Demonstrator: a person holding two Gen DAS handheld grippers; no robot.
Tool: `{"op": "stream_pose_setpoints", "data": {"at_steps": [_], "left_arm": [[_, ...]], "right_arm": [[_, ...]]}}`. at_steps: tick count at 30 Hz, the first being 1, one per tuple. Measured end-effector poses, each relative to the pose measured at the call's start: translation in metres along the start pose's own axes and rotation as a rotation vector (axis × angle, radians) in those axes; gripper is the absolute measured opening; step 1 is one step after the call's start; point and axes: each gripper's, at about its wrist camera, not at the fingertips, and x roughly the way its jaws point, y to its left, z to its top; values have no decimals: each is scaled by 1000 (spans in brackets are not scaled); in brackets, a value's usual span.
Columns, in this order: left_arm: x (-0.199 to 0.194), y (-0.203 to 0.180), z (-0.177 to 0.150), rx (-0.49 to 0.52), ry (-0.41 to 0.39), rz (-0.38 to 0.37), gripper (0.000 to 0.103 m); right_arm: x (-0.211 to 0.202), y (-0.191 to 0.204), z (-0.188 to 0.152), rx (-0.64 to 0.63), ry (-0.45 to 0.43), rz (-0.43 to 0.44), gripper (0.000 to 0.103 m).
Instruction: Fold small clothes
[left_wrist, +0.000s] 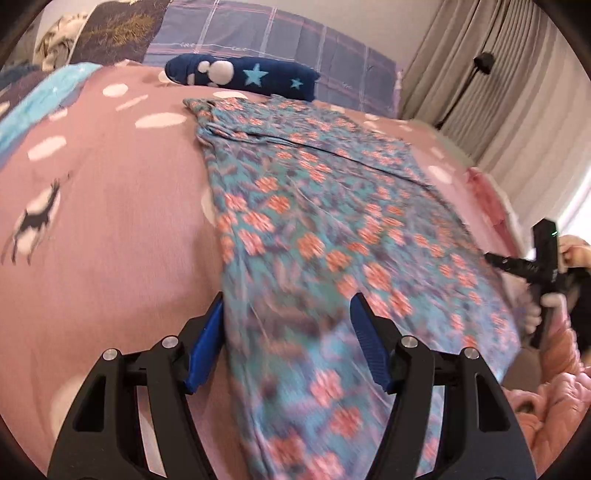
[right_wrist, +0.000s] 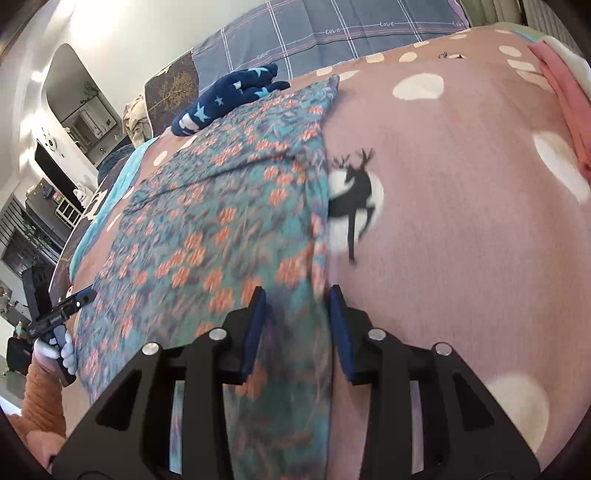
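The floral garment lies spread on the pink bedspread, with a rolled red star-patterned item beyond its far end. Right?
Not quite: the rolled item is navy blue with light blue stars, not red, as the left wrist view shows. The floral garment does lie spread on the pink bedspread.

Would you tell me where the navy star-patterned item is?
The navy star-patterned item lies at the bed's far end, just beyond the floral garment, before the plaid pillow.
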Motion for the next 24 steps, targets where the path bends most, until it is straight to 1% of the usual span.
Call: {"op": "stream_pose_setpoints", "data": {"at_steps": [4, 7, 12, 15, 16, 18, 20, 21, 22, 23, 24], "left_arm": [[-12, -11, -23, 21, 1, -72, 67], [-23, -15, -36, 5, 19, -135, 67], [-38, -22, -59, 13, 47, -169, 64], [-42, -22, -68, 9, 36, -175, 63], [-41, -19, -68, -9, 27, -183, 61], [-40, -12, -67, -51, 10, -199, 52], [-36, -4, -65, -109, 8, -206, 32], [-36, 1, -65, -139, 14, -205, 27], [-34, 9, -65, -192, 26, -200, 13], [-33, 15, -65, -238, 34, -205, 6], [-32, 20, -66, -283, 39, -222, 5]], "right_arm": [[-19, -1, -25, 9, 16, 35, 36], [-32, -4, -38, 34, 26, 64, 36], [-50, -9, -62, 78, 53, 103, 36], [-58, -11, -76, 88, 84, 128, 36], [-60, -11, -81, 87, 96, 142, 36], [-59, -11, -83, 90, 103, 160, 37], [-56, -12, -83, 111, 108, 190, 45], [-55, -12, -82, 115, 109, 210, 49], [-55, -11, -83, 111, 113, 224, 50], [-56, -10, -85, 105, 117, 226, 50], [-57, -9, -85, 101, 119, 227, 50]]}}
